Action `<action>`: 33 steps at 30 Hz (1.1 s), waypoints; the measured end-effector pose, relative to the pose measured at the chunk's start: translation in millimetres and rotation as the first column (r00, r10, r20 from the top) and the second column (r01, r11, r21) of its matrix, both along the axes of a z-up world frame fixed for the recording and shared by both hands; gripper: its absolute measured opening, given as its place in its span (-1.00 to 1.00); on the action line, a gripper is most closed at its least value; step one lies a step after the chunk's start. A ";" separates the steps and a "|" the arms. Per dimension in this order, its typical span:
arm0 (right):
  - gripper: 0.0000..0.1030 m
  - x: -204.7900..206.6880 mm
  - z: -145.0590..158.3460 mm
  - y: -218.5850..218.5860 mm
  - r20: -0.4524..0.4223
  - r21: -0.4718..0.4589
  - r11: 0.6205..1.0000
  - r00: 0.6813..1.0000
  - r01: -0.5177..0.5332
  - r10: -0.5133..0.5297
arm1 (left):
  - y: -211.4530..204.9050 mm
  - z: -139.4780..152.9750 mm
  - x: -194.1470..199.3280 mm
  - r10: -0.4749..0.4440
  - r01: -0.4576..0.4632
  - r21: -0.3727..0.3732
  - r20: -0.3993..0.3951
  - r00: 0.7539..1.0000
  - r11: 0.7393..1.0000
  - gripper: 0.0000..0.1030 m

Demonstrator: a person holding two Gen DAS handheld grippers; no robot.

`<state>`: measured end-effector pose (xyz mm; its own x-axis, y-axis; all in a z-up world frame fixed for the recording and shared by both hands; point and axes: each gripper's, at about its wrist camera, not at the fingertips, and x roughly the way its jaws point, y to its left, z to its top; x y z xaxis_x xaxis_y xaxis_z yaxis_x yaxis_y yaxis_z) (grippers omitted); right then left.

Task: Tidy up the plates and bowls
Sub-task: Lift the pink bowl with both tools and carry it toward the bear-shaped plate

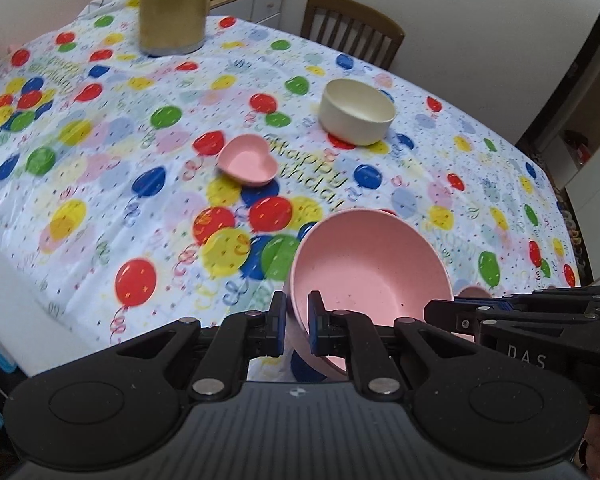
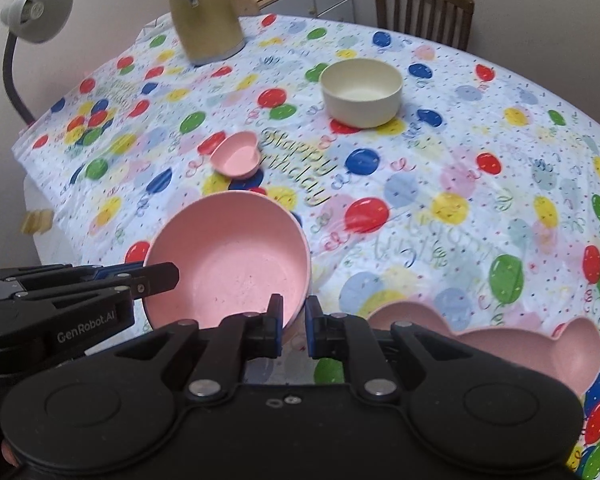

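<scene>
My left gripper [image 1: 297,322] is shut on the near rim of a large pink bowl [image 1: 370,268], which it holds tilted over the table. In the right wrist view the same bowl [image 2: 230,264] has my left gripper [image 2: 156,276] on its left rim. My right gripper [image 2: 293,326] has its jaws a narrow gap apart around the bowl's right rim; I cannot tell whether they pinch it. A small pink heart-shaped dish [image 1: 247,162] [image 2: 236,156] and a cream bowl [image 1: 358,112] [image 2: 362,90] stand further back. A pink heart-shaped plate [image 2: 512,344] lies at the near right.
The table wears a balloon-print birthday cloth [image 1: 100,160]. A tan kettle [image 1: 172,8] [image 2: 206,16] stands at the far side. A wooden chair [image 1: 352,26] is behind the table, a desk lamp [image 2: 32,8] at the left, and a white drawer unit at the back.
</scene>
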<state>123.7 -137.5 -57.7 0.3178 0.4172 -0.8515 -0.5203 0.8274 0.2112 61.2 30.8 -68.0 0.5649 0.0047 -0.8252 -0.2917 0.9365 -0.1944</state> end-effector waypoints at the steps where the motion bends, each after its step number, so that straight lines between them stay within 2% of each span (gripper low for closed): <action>1: -0.80 -2.8 -3.2 2.6 -0.004 -0.005 1.000 1.000 -0.007 0.007 | 1.9 -3.1 -4.3 0.006 -0.006 -0.002 -0.006 1.000 1.000 -0.80; 9: -0.80 -15.1 -31.1 17.2 -0.047 -0.040 0.998 0.997 -0.057 0.056 | 8.1 -27.2 -18.4 0.033 -0.033 -0.007 -0.040 0.999 0.999 -0.80; 15: -0.80 -18.4 -40.7 23.4 -0.049 -0.065 0.995 0.996 -0.078 0.075 | 10.6 -39.7 -19.0 0.039 -0.041 -0.023 -0.055 0.998 0.999 -0.80; 28: -0.79 -16.7 -48.6 27.8 -0.060 -0.086 0.992 0.995 -0.089 0.084 | 13.7 -47.7 -17.2 0.047 -0.050 -0.035 -0.075 0.996 0.998 -0.80; 33: -0.79 -15.3 -46.7 26.5 -0.069 -0.084 0.993 0.994 -0.088 0.082 | 13.4 -42.1 -18.1 0.047 -0.049 -0.029 -0.055 0.997 0.998 -0.80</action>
<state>108.3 -110.9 -104.4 0.2268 0.3636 -0.9035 -0.5769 0.7976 0.1762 43.1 44.2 -110.1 0.5190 0.0051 -0.8547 -0.3468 0.9152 -0.2052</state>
